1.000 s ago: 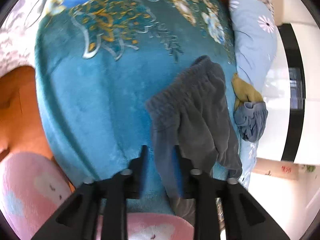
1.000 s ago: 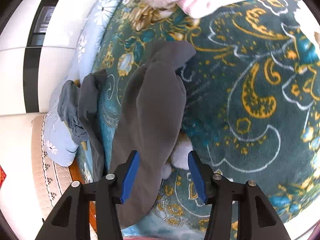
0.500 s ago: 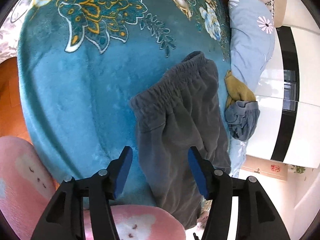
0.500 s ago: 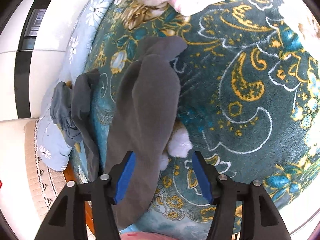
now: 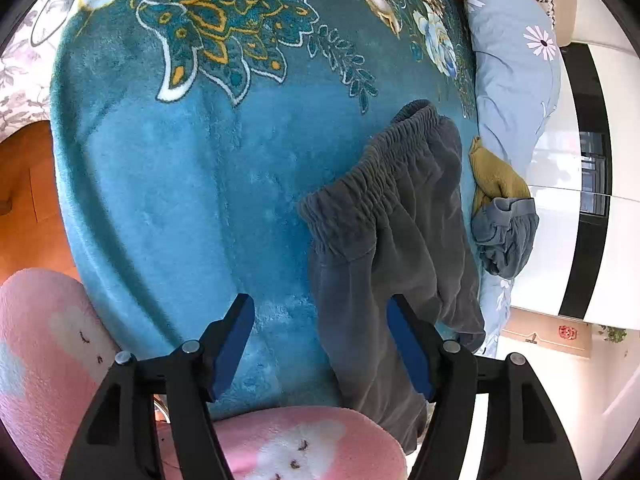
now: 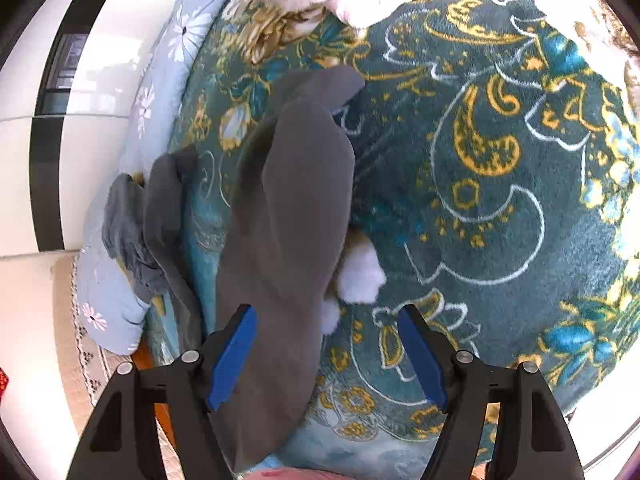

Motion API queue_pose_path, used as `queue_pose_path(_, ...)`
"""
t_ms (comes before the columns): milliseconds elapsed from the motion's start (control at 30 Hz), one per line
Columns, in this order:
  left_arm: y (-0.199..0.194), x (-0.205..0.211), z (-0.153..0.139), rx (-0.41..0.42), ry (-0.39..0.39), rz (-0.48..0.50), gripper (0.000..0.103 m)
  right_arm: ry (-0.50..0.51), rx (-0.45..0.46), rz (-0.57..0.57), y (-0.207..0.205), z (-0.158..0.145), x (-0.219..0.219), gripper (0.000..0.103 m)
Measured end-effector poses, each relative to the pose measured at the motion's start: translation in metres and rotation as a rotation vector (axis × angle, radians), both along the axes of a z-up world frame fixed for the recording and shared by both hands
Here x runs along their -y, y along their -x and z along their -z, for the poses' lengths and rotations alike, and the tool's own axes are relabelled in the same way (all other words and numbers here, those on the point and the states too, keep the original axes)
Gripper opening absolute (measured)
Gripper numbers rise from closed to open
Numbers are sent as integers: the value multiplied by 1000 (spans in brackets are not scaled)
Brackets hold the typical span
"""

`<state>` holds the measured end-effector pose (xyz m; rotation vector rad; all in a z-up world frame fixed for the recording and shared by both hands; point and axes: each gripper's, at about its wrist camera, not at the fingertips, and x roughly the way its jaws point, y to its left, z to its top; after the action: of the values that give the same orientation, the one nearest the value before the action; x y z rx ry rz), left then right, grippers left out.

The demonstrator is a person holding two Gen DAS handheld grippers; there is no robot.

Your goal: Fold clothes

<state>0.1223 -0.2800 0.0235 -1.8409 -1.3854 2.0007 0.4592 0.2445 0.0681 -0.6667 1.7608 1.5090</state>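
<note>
The grey trousers [image 5: 384, 248] lie on the teal flowered blanket [image 5: 180, 184], right of centre in the left wrist view, their gathered waistband slanting from mid-frame toward the upper right and the cloth running down to the bottom edge. In the right wrist view the trousers [image 6: 288, 216] show as one long leg stretching from the upper middle to the lower left, so the long axis runs roughly along each gripper's pointing line. The left gripper [image 5: 320, 340] is released, its jaws opening; cloth lies under the gap toward the right-hand pad, unpinched. The right gripper [image 6: 328, 344] is likewise released and opening, with the leg beneath its left-hand pad. Each hangs over its own end, so a fold lengthwise looks likeliest. A heap of other clothes [image 5: 500, 216] sits against the pale blue pillow [image 5: 516, 80].
</note>
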Motion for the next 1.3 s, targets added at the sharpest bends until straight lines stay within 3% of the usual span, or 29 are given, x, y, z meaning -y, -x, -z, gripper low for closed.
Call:
queue_pose_path(233,15,-8,7,23,20,-19,70,-18,4,31,-3,2,-30,78)
queue_pose_path(600,24,-11,22,62,74,-22,69,69,22,90,10,29,-63,78)
queue_pose_path(667,24,-10,26,77,71,-32,62,77,27,83,19,32,-64,78)
queue_pose_path(733,24,-11,26,82,77,-32,42,79,41,68,27,34,-63,77)
queue_pose_path(767,25,-12,25,86,88,-25,38,81,47,67,31,36,-62,74)
queue_pose_path(833,31,-18,18,78,113,-8,24,79,59,68,37,36,-61,52)
queue_pose_path(867,34,-20,14,77,138,2,23,79,78,65,39,35,-60,34)
queue_pose_path(967,47,-28,-4,48,197,33,20,10,92,11,52,14,-65,11)
queue_pose_path(1067,59,-32,-36,-81,221,43,18,-91,68,-73,65,-13,-67,8)
queue_pose_path(1200,62,-32,-85,-343,276,110,18,-267,-6,-189,66,-53,-46,8)
queue_pose_path(1267,56,-26,-81,-354,316,144,18,-273,23,-218,62,-47,-35,8)
queue_pose_path(1300,52,-24,-70,-307,332,158,18,-243,74,-233,58,-33,-30,8)
